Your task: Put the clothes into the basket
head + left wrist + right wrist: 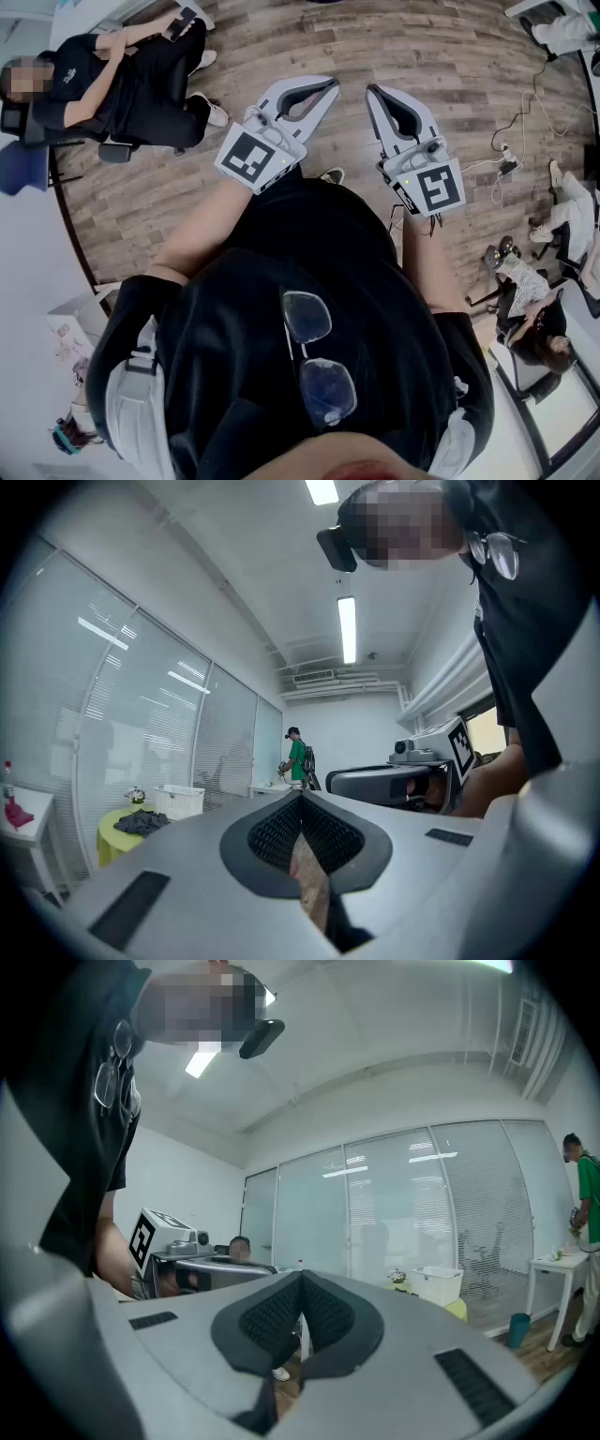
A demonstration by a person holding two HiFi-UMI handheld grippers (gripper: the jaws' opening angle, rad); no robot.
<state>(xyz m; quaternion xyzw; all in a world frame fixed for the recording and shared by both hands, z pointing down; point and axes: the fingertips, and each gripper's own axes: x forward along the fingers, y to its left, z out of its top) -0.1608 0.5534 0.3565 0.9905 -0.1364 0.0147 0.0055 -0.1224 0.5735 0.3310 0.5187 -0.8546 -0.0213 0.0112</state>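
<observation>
- Your left gripper (330,87) is pressed together on nothing, held level above the wooden floor (441,47).
- Your right gripper (373,92), just beside it, is likewise closed and empty.
- The dark clothes (142,823) lie on the yellow-green round table (111,844), well apart from you, with the white basket (178,801) at its right edge.

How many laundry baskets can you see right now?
1. A white basket stands far off along the glass wall, by the yellow-green table carrying dark clothes. The head view shows none; others may be hidden.
</observation>
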